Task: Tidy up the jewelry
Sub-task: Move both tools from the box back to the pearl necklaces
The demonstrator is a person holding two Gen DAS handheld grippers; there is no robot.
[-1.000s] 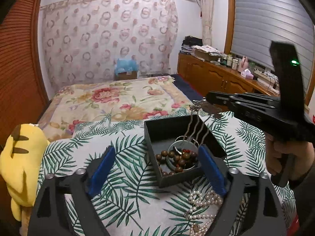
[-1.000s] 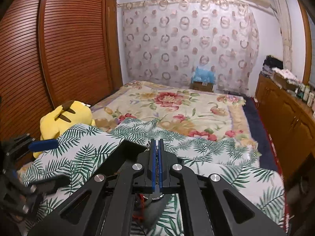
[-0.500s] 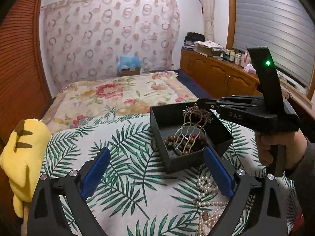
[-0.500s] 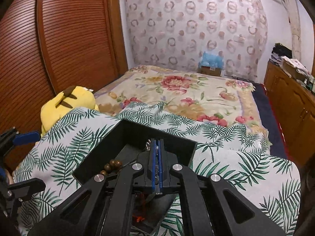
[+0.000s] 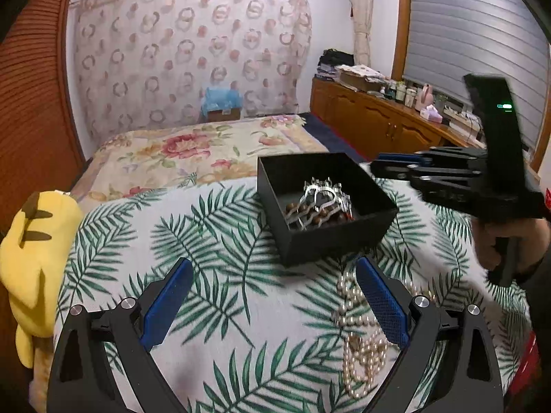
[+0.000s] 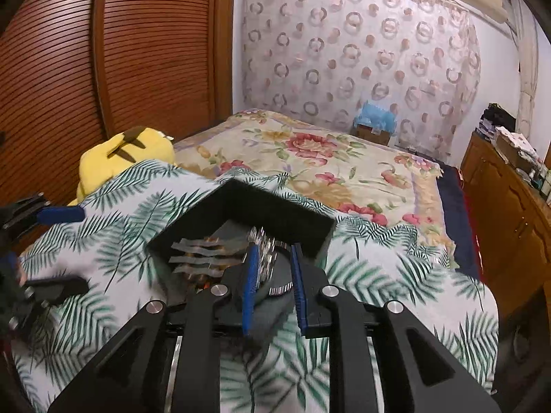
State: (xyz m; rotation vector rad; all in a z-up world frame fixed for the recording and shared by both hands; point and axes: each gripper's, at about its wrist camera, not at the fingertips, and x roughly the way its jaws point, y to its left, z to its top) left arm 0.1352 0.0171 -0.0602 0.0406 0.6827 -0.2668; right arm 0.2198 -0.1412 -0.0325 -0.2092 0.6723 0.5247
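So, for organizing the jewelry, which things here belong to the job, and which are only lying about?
Belong to the job:
- black box
- silver hair comb, lying in the box
- brown bead bracelet, under the comb
- pearl necklace, on the cloth outside the box
- left tongs and right tongs, both open

Only lying about:
- yellow plush toy
- palm-leaf cloth
- wooden cabinet

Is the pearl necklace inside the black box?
No, the pearl necklace lies on the palm-leaf cloth outside the black box, which holds the silver hair comb and brown beads.

Both hand-held grippers, left and right, gape empty.
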